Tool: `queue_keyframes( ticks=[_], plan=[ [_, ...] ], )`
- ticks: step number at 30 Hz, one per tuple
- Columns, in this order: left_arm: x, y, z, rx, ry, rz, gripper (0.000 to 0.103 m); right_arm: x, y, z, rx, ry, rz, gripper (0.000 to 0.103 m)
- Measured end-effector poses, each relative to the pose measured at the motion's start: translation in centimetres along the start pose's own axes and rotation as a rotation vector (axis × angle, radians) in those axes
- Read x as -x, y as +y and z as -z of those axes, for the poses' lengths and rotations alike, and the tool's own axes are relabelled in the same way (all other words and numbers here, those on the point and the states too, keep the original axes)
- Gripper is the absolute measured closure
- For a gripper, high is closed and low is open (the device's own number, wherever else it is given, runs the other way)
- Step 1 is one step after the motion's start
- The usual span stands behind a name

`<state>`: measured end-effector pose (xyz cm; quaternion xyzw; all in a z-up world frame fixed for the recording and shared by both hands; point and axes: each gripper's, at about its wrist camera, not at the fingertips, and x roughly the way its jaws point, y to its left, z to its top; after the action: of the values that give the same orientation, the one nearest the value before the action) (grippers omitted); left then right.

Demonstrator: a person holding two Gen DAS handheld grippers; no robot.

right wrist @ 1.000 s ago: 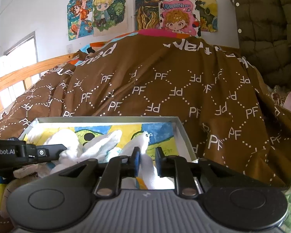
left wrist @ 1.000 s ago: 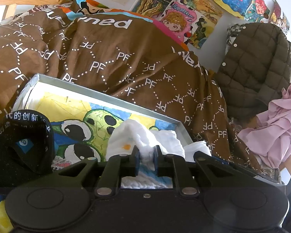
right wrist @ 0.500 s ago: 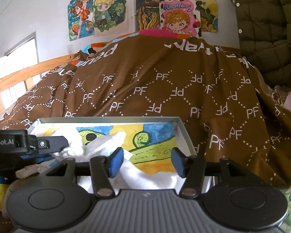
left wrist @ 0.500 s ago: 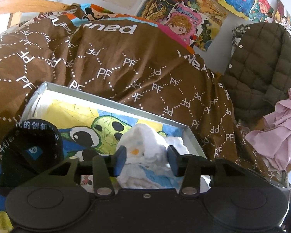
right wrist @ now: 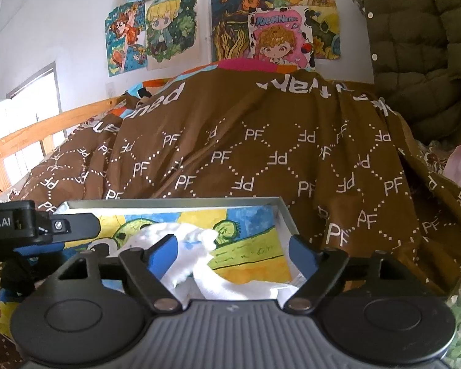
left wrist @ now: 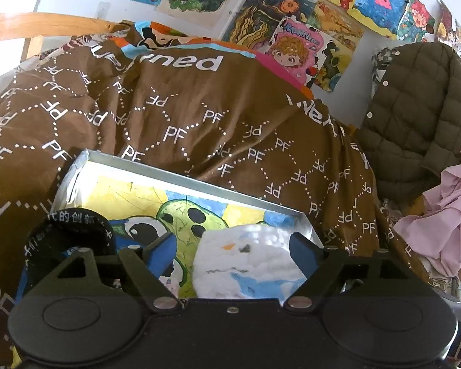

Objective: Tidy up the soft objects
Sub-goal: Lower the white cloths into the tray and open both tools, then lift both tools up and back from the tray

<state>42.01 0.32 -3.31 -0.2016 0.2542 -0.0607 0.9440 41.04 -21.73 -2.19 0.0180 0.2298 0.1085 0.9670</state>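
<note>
A brown quilt (left wrist: 199,129) printed with "PF" covers the bed and rises steeply behind a shallow grey box (left wrist: 181,178) that sits on it, lined with a cartoon drawing. Since the box rests on soft, sloping bedding, a push from either tool could tip or slide it, spilling what is inside.

In the near right part of the box lies the white cloth (left wrist: 246,261), bunched up with small orange and blue marks. A dark cap-like item (left wrist: 70,230) sits at the box's near left.

The left gripper (left wrist: 233,252) has its jaws opening wide; the cloth lies between the blue pads but they do not press on it. The right gripper (right wrist: 232,253) is likewise opening, with a tail of the white cloth (right wrist: 199,261) between its pads, unheld.

Loosely heaped, the cloth may spring open or droop over the near wall. A pad withdrawing could also snag a fold and drag it back out.
</note>
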Motion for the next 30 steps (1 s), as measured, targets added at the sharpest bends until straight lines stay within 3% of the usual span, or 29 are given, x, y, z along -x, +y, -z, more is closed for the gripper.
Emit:
queue_keyframes(
  ticks=[6, 10, 20, 30],
  plan=[
    [1.2, -0.2, -0.2, -0.01, -0.027, -0.025, 0.011, 1.0, -0.3, -0.5, -0.017, -0.017, 0.0, 0.012],
    [2.3, -0.3, -0.5, -0.019, -0.059, -0.065, 0.001, 2.0, -0.4, -0.6, -0.021, -0.032, 0.002, 0.005],
    [4.7, -0.3, -0.3, -0.043, -0.097, -0.156, 0.001, 4.3, -0.6, -0.5, -0.034, -0.048, 0.033, 0.0],
    [7.7, -1.4, 1.1, -0.163, -0.182, -0.239, 0.001, 7.8, 0.2, -1.0, -0.032, -0.133, 0.065, 0.0]
  ],
)
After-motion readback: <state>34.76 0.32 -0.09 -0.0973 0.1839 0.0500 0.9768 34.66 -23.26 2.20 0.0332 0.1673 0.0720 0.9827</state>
